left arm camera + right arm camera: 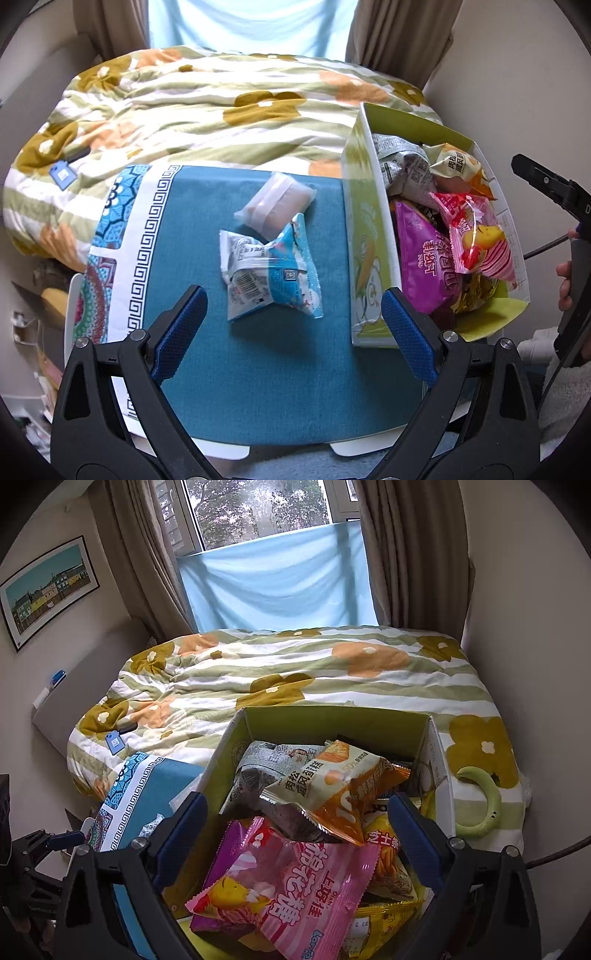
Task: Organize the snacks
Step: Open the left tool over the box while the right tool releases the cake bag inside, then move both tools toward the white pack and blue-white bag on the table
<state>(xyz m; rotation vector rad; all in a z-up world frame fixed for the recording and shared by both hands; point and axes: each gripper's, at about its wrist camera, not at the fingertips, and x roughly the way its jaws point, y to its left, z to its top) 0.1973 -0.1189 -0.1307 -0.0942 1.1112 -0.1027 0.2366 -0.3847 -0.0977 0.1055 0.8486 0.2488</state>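
A blue-and-white snack packet (pixel 271 275) and a translucent wrapped snack (pixel 275 203) lie on the teal cloth (pixel 258 387). To their right stands a green cardboard box (pixel 364 236), which also shows in the right wrist view (pixel 325 722), full of snack bags: a pink marshmallow bag (pixel 291 890), an orange-and-cream bag (pixel 332 786) and a grey newsprint bag (pixel 258 771). My left gripper (pixel 293 332) is open and empty, just short of the blue packet. My right gripper (pixel 295 834) is open and empty above the box, over the pink bag.
A bed with a flowered quilt (pixel 207 107) lies behind the table. A green ring (pixel 480 805) rests on the quilt right of the box. A small blue tag (pixel 61 173) lies on the quilt's left. The table's white front edge (pixel 229 450) is near me.
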